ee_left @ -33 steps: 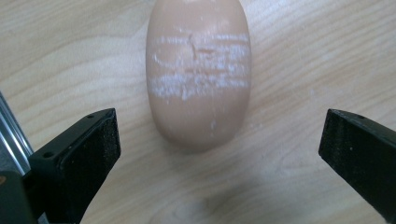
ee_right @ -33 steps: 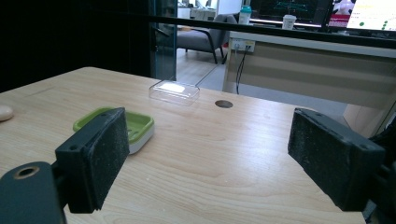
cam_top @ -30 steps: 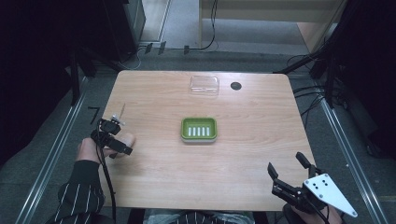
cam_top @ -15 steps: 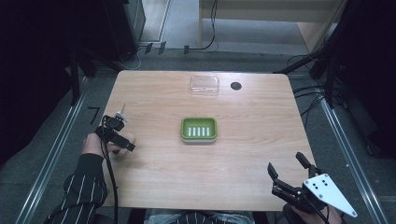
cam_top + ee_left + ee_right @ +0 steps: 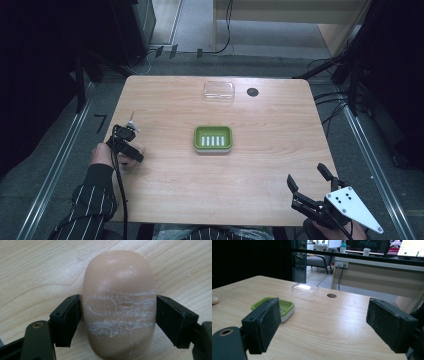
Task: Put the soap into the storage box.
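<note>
Overhead, we list a pale wooden table (image 5: 260,165) with rounded corners and a dark round hole (image 5: 252,92) near its far edge, a clear plastic lid (image 5: 219,90) just beside that hole, and a green soap dish (image 5: 213,138) with white slots at the centre, all on grey flooring crossed by metal rails and cables. At the table's left edge we record the left gripper (image 5: 117,312), its jaws closed against both sides of a tan, white-scuffed soap bar (image 5: 118,302) lying on the wood. At the near right corner we record the right gripper (image 5: 307,182), jaws spread wide and holding nothing, its view taking in a beige desk (image 5: 377,272), monitors and an office chair beyond the table.
</note>
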{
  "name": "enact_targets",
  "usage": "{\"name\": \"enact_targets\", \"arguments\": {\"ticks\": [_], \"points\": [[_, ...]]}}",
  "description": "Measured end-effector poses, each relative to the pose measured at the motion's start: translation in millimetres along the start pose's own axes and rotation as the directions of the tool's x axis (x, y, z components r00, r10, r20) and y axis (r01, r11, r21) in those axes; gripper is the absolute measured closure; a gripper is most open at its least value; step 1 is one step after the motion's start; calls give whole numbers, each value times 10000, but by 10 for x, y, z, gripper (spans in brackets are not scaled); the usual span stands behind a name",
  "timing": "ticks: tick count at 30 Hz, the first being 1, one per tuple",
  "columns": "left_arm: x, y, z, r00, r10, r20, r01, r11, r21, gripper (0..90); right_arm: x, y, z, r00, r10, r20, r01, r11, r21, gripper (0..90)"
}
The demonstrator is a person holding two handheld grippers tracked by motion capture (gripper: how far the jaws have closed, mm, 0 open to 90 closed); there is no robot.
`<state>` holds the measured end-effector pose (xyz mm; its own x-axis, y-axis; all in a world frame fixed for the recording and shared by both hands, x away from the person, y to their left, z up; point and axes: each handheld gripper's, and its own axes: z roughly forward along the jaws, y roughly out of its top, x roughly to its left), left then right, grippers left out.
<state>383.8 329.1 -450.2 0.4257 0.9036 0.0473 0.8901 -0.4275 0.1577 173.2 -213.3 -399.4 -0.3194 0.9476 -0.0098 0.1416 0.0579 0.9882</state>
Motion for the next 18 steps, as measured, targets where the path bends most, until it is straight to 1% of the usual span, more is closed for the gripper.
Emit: {"name": "enact_targets", "arguments": {"ticks": [1,2,3,4,9,11,13,15,18], "points": [[-1,2,-11,10000,68,5,-68,10000,-54,263,0,0,0,10000,0,0,0,10000,0,132],[-2,3,-24,9999,137,3,-137,9999,-25,315,0,0,1,10000,-4,-3,4,10000,2,132],[-3,-3,-17,10000,91,-19,-91,9999,-120,321,2,0,2,10000,16,-1,-16,10000,13,132],[1,-8,-18,10000,57,36,-57,9998,-164,324,2,0,3,10000,20,2,-20,10000,12,132],[6,-22,-26,10000,71,51,-70,9998,-203,334,-1,-1,-4,10000,-15,7,15,10000,6,132],[-6,-30,-23,10000,67,-46,-69,9994,-330,335,-3,-1,-5,10000,-3,11,3,10000,-6,132],[-14,-29,-31,9999,154,-55,-156,9995,-282,335,-1,0,-2,10000,6,12,-6,10000,-8,132],[-19,-31,-31,9994,268,-220,-275,9991,-321,335,4,1,2,10000,-13,3,13,10000,3,132],[-21,-42,-45,9992,272,-282,-281,9991,-332,335,6,3,3,10000,7,7,-7,10000,26,132]]}}
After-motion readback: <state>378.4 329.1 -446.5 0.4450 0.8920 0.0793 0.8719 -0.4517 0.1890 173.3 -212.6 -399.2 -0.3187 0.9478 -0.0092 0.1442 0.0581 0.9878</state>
